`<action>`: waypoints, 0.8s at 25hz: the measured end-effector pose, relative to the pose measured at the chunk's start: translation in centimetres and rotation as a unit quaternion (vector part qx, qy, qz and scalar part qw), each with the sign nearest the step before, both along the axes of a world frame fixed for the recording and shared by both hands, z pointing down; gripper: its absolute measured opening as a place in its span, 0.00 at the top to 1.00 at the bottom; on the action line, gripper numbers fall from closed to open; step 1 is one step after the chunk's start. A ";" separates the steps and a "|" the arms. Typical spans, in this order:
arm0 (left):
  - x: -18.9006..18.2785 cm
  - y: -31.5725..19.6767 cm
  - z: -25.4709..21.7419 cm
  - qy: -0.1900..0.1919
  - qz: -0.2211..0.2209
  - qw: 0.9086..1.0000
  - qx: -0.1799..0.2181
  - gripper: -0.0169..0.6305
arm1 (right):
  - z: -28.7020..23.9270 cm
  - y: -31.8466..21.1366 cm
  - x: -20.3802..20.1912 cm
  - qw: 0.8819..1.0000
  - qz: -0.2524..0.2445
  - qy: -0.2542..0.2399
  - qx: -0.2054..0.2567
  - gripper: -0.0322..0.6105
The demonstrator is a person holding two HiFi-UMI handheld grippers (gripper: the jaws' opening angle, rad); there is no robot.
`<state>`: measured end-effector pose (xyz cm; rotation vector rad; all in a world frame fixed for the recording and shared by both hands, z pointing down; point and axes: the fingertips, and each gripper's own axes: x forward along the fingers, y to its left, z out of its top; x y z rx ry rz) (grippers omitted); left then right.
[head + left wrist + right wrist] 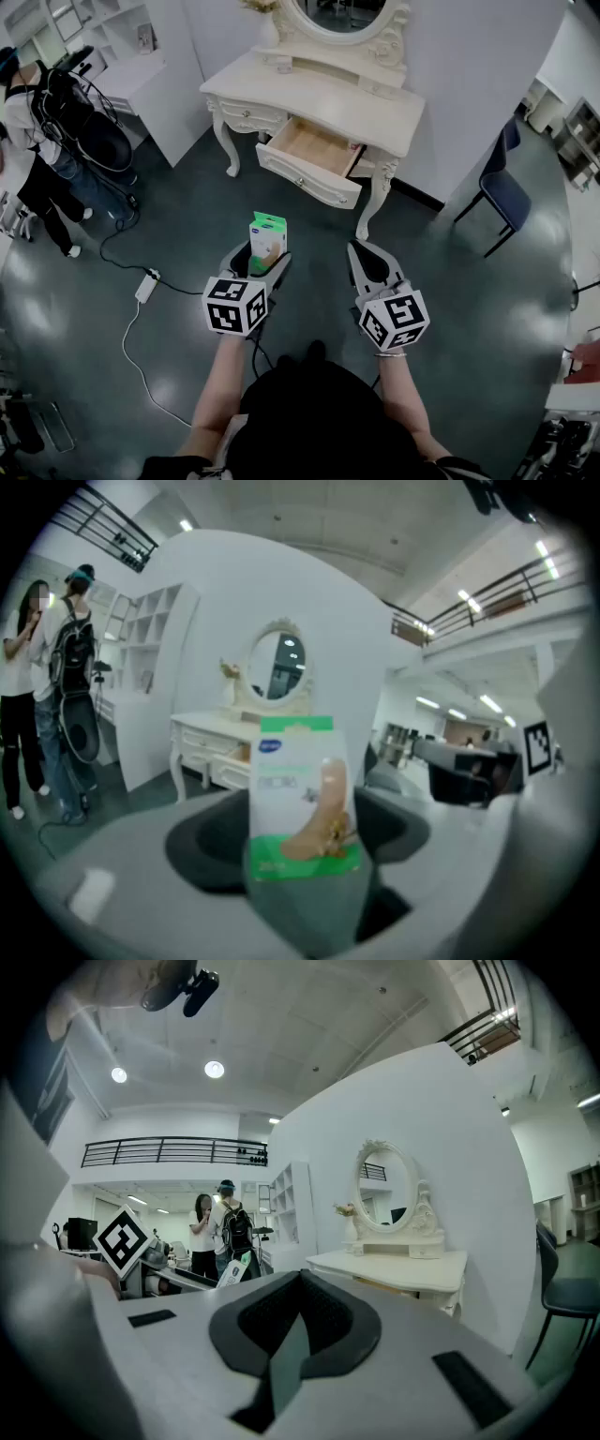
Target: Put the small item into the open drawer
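**Box pinched in left gripper, short of the drawer**

A cream dressing table stood at the far side against a white wall, with an oval mirror on top. Its open drawer was pulled out toward the near side, with bare wood showing inside. A blue chair stood to the right of the table. A person with a backpack stood far left. The left gripper pinched a small green-and-white box, upright between its jaws over the dark floor, near the table but well apart from the drawer. The right gripper, just beside it, had its jaws pressed together and empty. A white power strip lay on the floor to the left.
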<state>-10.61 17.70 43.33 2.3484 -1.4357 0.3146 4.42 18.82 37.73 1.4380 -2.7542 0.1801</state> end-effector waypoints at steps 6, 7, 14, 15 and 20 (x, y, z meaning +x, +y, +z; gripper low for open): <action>0.2 -0.6 0.1 -0.002 0.000 1.000 0.000 0.43 | 0.2 -0.4 0.3 1.000 -0.001 -0.006 -0.003 0.95; 0.3 -0.7 0.1 -0.002 0.000 1.000 0.000 0.43 | 0.3 -0.5 0.3 1.000 -0.002 -0.006 -0.004 0.95; 0.6 -1.6 -0.1 -0.006 -0.001 1.000 0.001 0.43 | 0.2 -1.1 0.1 1.000 -0.019 -0.019 -0.002 0.95; 0.6 -1.8 -0.1 -0.006 -0.002 1.000 0.003 0.43 | 0.2 -1.3 0.2 1.000 -0.020 -0.020 -0.002 0.95; 0.7 -1.9 -0.3 -0.014 -0.008 1.000 0.009 0.43 | 0.0 -1.7 1.1 1.000 -0.010 -0.025 -0.002 0.95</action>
